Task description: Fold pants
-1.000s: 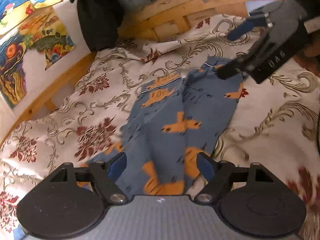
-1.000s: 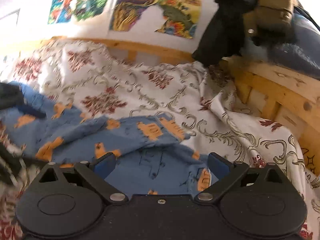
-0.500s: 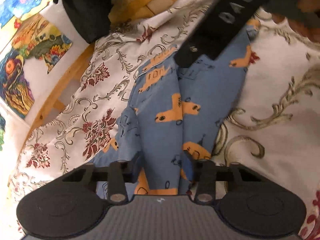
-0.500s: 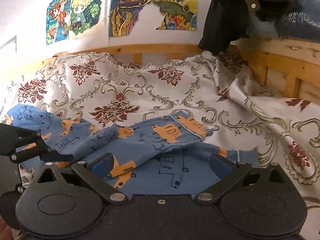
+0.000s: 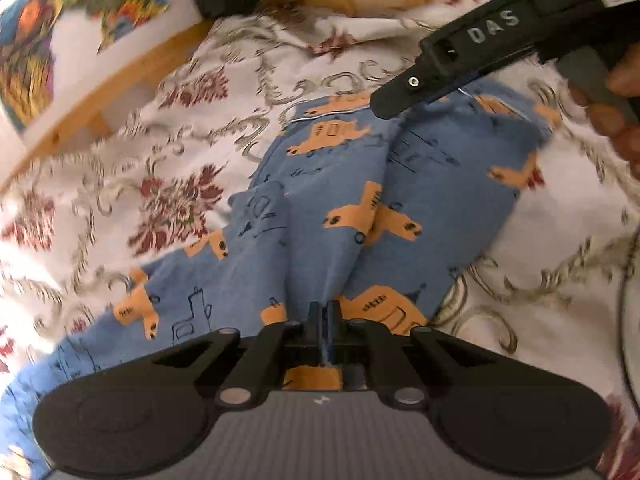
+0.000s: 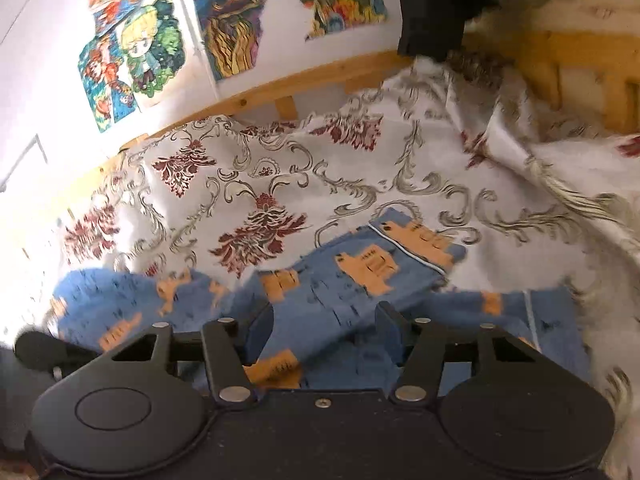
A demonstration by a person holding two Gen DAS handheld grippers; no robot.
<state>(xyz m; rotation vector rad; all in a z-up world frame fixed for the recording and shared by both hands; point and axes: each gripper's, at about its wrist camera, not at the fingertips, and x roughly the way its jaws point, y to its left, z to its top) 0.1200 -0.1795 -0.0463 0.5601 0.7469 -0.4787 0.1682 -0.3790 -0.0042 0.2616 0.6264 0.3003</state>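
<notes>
L wrist: low, close over pants (image 5: 320, 208), facing headboard | R wrist: low, close, facing wall | shared by the 2: pants (image 6: 360, 276), bedspread (image 6: 280, 184)
</notes>
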